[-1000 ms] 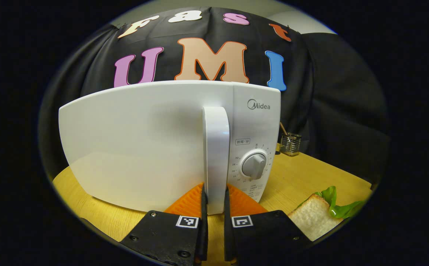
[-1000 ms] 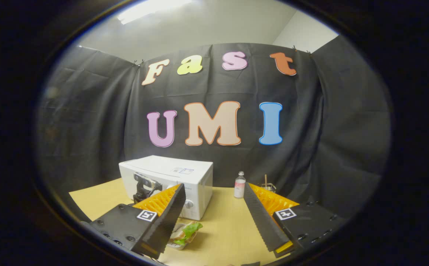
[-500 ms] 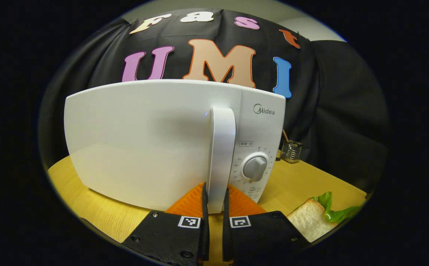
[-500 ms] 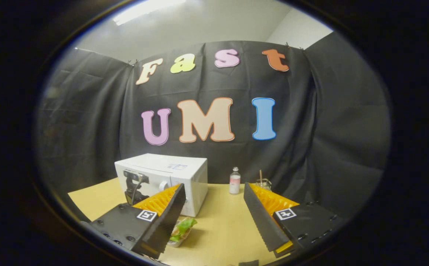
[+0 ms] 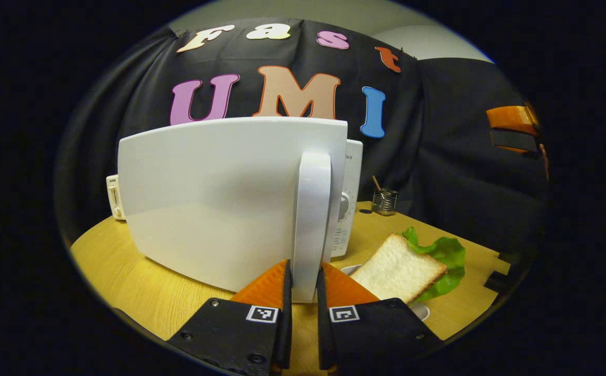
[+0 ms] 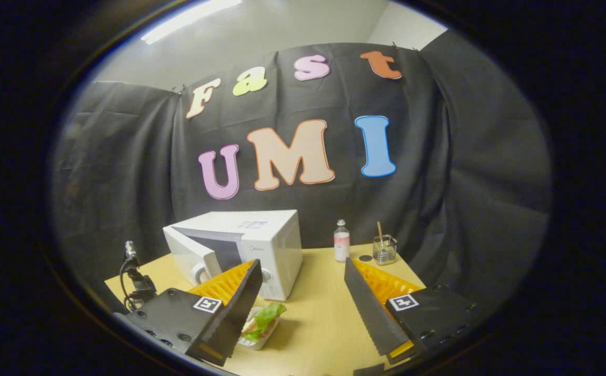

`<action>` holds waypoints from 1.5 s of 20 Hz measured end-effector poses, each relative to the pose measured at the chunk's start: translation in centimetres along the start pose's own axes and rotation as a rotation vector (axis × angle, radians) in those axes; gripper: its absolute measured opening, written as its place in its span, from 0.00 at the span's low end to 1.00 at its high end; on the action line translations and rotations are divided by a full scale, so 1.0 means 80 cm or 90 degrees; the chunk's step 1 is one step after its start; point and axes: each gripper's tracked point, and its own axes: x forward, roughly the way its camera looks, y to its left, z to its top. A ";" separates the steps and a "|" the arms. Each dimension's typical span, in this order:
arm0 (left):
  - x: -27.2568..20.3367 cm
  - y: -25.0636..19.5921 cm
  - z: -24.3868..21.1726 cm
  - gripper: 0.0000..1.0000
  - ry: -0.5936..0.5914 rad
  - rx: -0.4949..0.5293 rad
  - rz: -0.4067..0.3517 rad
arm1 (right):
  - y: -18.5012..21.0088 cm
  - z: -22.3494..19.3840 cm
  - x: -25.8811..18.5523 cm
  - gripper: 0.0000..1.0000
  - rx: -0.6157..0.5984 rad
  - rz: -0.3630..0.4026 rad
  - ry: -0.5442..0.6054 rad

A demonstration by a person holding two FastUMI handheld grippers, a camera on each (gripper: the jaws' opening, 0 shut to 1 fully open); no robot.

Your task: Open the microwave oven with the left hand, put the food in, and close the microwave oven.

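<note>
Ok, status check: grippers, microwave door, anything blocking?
Left gripper shut on door handle; right gripper open, empty. Microwave door partly open. Sandwich waiting in front on table, nothing blocking.

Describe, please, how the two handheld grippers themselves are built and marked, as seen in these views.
The left gripper and right gripper each have two matte black blocks fixed with screws, each block bearing a small square black-and-white tag. The right gripper's long fingers are wedge-shaped with saw-toothed inner edges and ribbed backs.
</note>
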 end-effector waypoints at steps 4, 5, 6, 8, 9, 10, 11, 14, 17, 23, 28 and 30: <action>-0.032 0.025 -0.006 0.34 -0.003 -0.027 0.027 | 0.004 -0.005 -0.004 0.96 -0.009 -0.004 0.010; -0.037 0.033 -0.008 0.53 0.001 -0.024 0.037 | 0.003 -0.004 -0.005 0.96 -0.014 -0.008 0.009; -0.044 0.040 -0.010 0.55 0.006 -0.022 0.048 | 0.004 -0.002 -0.005 0.96 -0.018 -0.009 0.007; -0.057 0.051 -0.012 0.85 0.015 -0.038 0.060 | 0.012 -0.001 -0.008 0.96 -0.018 -0.005 0.003; -0.064 0.057 -0.011 0.92 0.018 -0.047 0.066 | 0.016 -0.002 -0.008 0.96 -0.017 -0.001 0.002; -0.071 0.062 -0.013 0.95 0.023 -0.056 0.070 | 0.020 -0.001 -0.008 0.96 -0.017 0.002 0.001; -0.081 0.064 -0.014 1.00 0.028 -0.062 0.070 | 0.023 -0.002 -0.008 0.96 -0.017 0.005 0.000; -0.105 0.076 -0.019 1.00 0.050 -0.066 0.081 | 0.032 -0.002 -0.005 0.96 -0.017 0.013 -0.002; -0.135 0.092 -0.021 1.00 0.063 -0.072 0.107 | 0.039 -0.010 0.000 0.96 -0.020 0.017 0.006; -0.203 0.142 -0.014 1.00 0.059 -0.086 0.181 | 0.068 -0.024 0.010 1.00 -0.012 0.048 0.023; -0.258 0.196 -0.002 1.00 0.047 -0.096 0.257 | 0.099 -0.034 0.021 0.96 -0.008 0.078 0.031; -0.283 0.219 0.006 1.00 0.036 -0.092 0.292 | 0.111 -0.041 0.028 0.96 -0.007 0.087 0.039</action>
